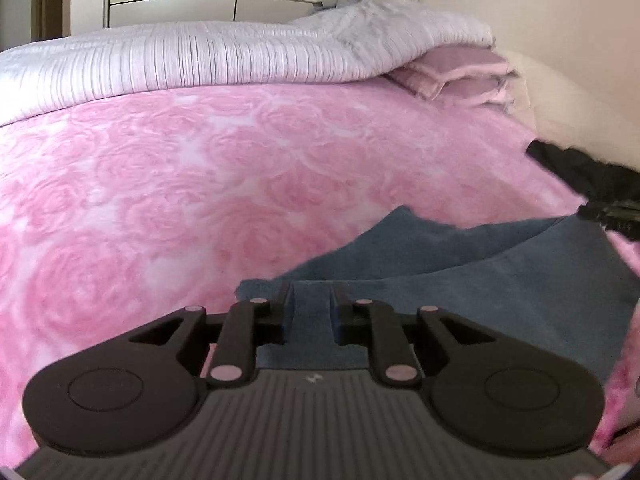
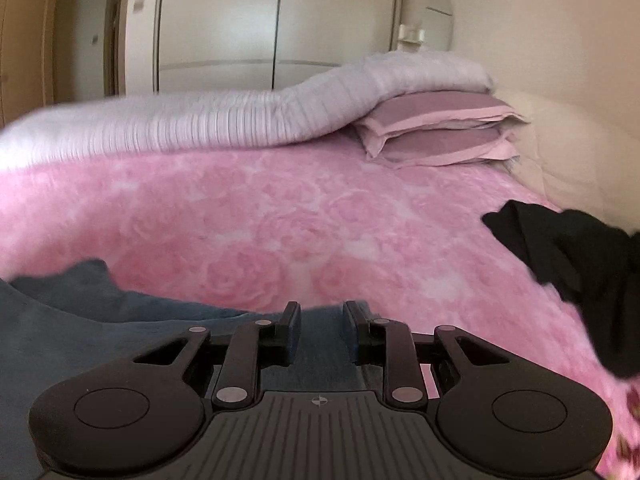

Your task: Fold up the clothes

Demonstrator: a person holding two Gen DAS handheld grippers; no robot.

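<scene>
Carrying the blue garment across the pink rose-patterned blanket goes best if you keep both grips level and the cloth taut between them, so the fold lands with its edges matched. Your left gripper has its jaws narrowed with blue cloth running between them, apparently pinched at an edge; your right gripper stands a little wider, also over blue cloth, though whether its pads actually press on it you cannot tell from here. The garment lies near you, close to the bed's edge, with a black garment apart to the right, so steer clear of it. No brand, label or readable writing shows anywhere, only a small mark on each gripper body.
</scene>
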